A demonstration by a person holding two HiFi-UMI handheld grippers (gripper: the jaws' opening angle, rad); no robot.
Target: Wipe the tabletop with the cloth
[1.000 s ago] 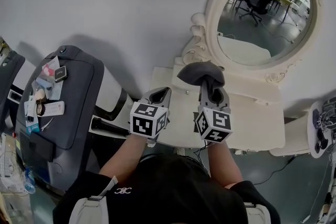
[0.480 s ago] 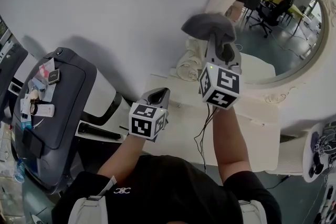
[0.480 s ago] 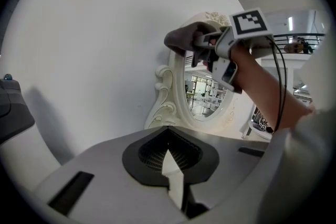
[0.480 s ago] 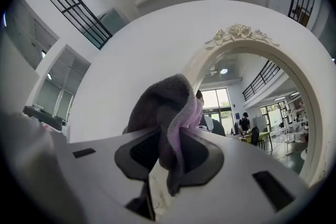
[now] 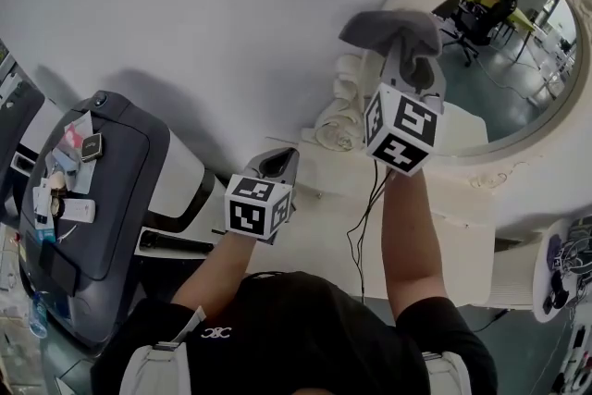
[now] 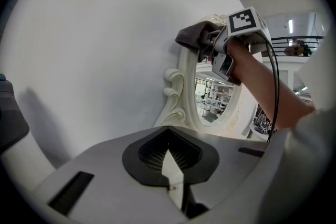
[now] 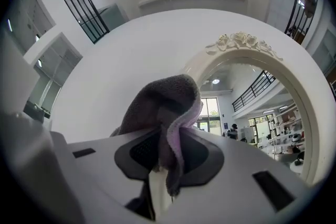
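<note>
Up from the white tabletop [image 5: 453, 236] the right tongs [image 5: 413, 69] have climbed. They now carry the grey terry cloth with a lilac edge [image 5: 384, 28] beside the oval white-framed mirror [image 5: 509, 60]. They are clamped on one fold, the rest bunched above the tips, so the wipe seems paused. The left tongs [image 5: 275, 164] hang low, together and empty, probably kept clear.

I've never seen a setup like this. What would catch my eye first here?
A grey cloth is pinched in the right gripper, held up beside the ornate white oval mirror at the table's back. Lower down, the left gripper is shut and empty above the white tabletop.
</note>
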